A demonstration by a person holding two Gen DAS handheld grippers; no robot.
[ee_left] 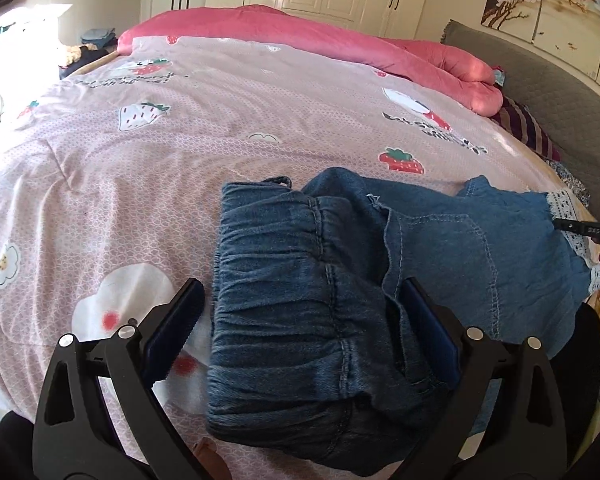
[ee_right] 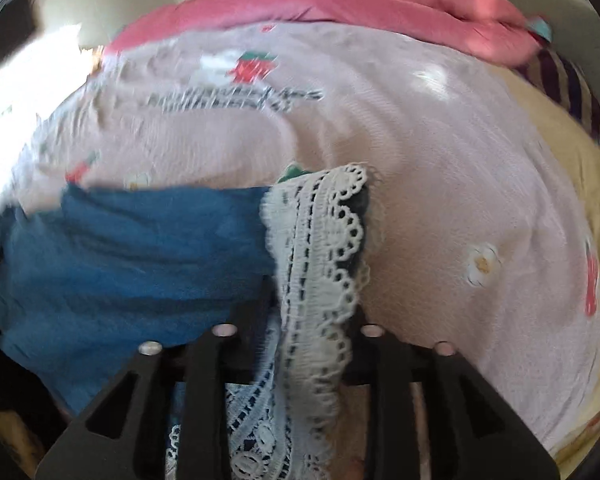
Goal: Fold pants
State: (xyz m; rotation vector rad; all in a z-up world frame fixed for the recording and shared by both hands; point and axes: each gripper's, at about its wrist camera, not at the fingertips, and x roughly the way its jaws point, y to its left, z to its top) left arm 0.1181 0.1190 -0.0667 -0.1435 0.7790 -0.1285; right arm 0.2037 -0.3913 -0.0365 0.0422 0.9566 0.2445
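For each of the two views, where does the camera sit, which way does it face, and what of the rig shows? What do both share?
Left wrist: sits on the left gripper, looking down and forward across the bed at the waistband of the denim pants; both its fingers show, spread either side of the waistband.
Right wrist: sits on the right gripper, looking down at the lace hem of the pants, which lies between its fingers; the image is blurred.
Shared: the pants, the strawberry-print cover and the pink quilt.
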